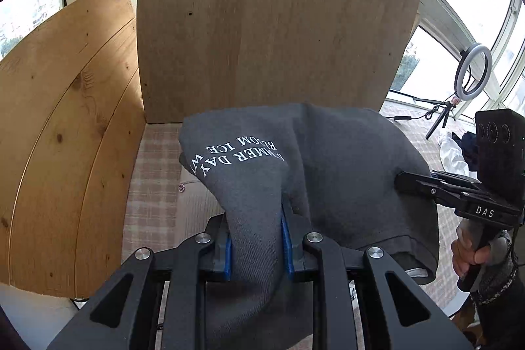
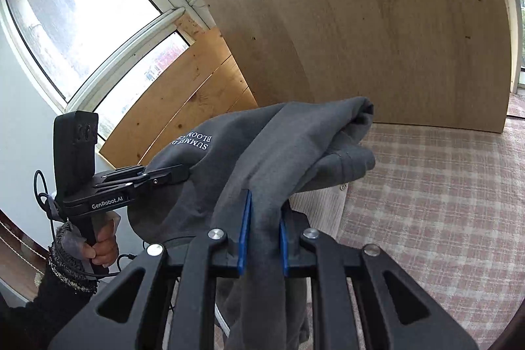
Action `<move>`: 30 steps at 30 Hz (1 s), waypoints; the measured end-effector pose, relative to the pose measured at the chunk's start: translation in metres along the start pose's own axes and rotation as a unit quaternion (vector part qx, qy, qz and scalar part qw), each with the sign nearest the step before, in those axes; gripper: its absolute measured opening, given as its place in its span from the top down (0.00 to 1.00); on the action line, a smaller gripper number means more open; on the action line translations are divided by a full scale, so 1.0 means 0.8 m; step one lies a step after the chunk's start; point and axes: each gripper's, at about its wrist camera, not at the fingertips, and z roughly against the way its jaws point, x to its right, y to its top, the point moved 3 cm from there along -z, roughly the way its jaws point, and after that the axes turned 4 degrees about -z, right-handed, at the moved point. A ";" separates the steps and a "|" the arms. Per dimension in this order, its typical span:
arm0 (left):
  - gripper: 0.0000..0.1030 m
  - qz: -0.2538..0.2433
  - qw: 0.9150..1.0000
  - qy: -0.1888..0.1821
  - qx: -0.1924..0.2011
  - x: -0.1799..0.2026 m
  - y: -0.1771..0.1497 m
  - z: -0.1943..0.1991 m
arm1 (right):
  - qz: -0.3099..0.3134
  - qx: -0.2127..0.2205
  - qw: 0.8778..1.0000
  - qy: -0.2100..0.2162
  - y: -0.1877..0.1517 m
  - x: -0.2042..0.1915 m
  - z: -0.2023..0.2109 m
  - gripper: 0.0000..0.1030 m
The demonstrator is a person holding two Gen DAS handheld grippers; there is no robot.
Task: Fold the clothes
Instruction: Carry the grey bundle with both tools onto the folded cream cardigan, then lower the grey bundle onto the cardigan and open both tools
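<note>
A dark grey T-shirt [image 1: 344,159] with white lettering hangs lifted above a checked cloth surface [image 1: 154,159]. My left gripper [image 1: 256,238] is shut on a thick bunch of its fabric between the blue pads. In the left wrist view my right gripper [image 1: 403,179] grips the shirt's right side, held by a hand. The right wrist view shows the same T-shirt [image 2: 295,140] draped over my right gripper [image 2: 264,218], which is shut on a fold of it. There my left gripper [image 2: 180,173] bites the shirt near the lettering.
A tall brown board [image 1: 272,22] stands upright behind the checked surface [image 2: 443,186], with lighter pine planks [image 1: 65,120] leaning to its left. A ring light on a small tripod [image 1: 469,74] and a heap of white and dark clothes [image 1: 459,150] sit at the right. Windows surround the area.
</note>
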 end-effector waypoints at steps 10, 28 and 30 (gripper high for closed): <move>0.63 0.058 0.993 0.000 -0.103 -0.117 -0.059 -0.135 | -0.020 -0.129 0.985 -0.114 -0.042 0.060 -0.138 0.76; 0.57 0.064 0.994 0.006 -0.088 -0.128 0.040 -0.214 | 0.015 -0.108 0.985 -0.133 0.068 0.064 -0.238 0.72; 0.59 0.094 0.991 -0.003 -0.091 -0.142 0.042 -0.210 | 0.009 -0.112 0.985 -0.132 0.069 0.067 -0.241 0.73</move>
